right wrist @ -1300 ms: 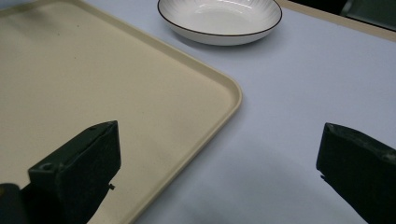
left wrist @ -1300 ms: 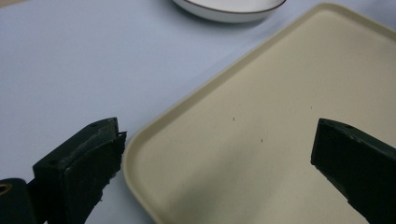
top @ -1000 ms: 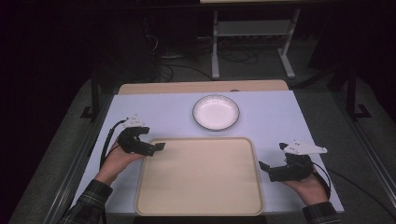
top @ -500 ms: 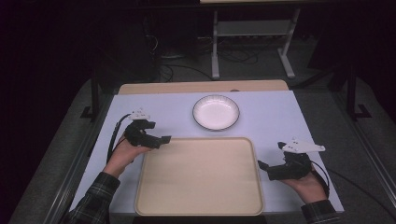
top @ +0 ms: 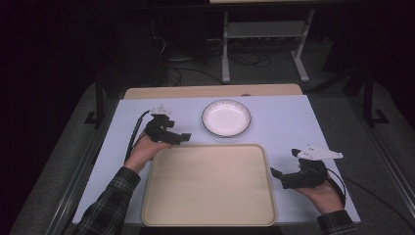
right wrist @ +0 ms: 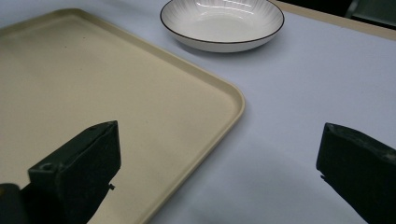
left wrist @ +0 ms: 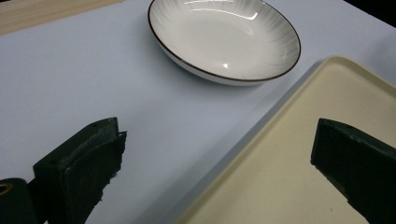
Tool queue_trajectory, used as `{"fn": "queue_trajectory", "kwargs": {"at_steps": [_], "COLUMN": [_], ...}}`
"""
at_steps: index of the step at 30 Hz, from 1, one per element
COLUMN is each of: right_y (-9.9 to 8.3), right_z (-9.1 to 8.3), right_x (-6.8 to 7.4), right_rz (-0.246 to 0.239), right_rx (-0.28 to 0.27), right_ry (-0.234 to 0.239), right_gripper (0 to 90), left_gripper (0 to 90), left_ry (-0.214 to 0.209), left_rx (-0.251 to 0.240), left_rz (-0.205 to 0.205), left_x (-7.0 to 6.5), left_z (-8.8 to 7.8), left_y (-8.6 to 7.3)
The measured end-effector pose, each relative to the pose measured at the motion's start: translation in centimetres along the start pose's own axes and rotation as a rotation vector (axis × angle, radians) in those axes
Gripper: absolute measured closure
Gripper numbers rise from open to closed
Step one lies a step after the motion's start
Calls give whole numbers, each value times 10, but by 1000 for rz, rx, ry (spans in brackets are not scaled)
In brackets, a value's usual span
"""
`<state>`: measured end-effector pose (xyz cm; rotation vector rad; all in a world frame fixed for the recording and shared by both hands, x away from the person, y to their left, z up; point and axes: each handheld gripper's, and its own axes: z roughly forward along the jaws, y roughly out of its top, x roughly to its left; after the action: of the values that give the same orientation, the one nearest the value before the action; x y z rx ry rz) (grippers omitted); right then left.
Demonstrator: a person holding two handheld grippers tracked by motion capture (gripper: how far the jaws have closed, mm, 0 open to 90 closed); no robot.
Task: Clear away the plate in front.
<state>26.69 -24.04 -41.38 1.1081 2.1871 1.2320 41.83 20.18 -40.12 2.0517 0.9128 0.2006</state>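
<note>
While the pale table (top: pixel 293 122) carries everything, the cream tray (top: pixel 210 186) lies between the two claws — its near-left corner under the left gripper (top: pixel 182 139), its right edge just beside the right gripper (top: pixel 275 175). The white plate (top: pixel 226 118) sits ahead of the left gripper, beyond the tray. Both claws stand wide apart — empty.

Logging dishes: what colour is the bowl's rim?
Dark brown-black rim on the white bowl, clearest in left gripper view.

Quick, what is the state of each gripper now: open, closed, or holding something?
Left gripper: open, holding nothing, near the tray's far left corner.
Right gripper: open, holding nothing, beside the tray's right edge.
</note>
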Motion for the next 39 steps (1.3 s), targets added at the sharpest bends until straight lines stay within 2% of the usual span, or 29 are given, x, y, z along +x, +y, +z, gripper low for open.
{"fn": "queue_trajectory", "kwargs": {"at_steps": [7, 15, 17, 25, 28, 31, 35, 39], "right_y": [0, 2, 2, 2, 2, 1, 1, 1], "right_z": [-1, -2, -1, 0, 0, -1, -1, -2], "right_x": [-1, 0, 0, 0, 0, 0, 0, 1], "right_rz": [4, 9, 11, 4, 5, 7, 6, 5], "right_rx": [-6, -10, -8, -5, -7, -8, -5, -5], "right_ry": [-1, -1, 0, 8, 7, 7, 5, 5], "right_gripper": [0, 0, 0, 0, 0, 0, 0, 0], "left_gripper": [37, 72, 93, 144, 168, 206, 269, 385], "left_ry": [-4, 9, -1, 16, 40, 49, 26, 10], "left_rx": [9, 18, 9, 68, 85, 101, 131, 144], "left_rz": [-8, -38, -47, -70, -81, -106, -134, -146], "left_x": [4, 12, 14, 19, 22, 26, 28, 27], "left_z": [24, 53, 58, 81, 88, 96, 104, 110], "left_y": [17, 33, 37, 48, 49, 49, 47, 47]}}
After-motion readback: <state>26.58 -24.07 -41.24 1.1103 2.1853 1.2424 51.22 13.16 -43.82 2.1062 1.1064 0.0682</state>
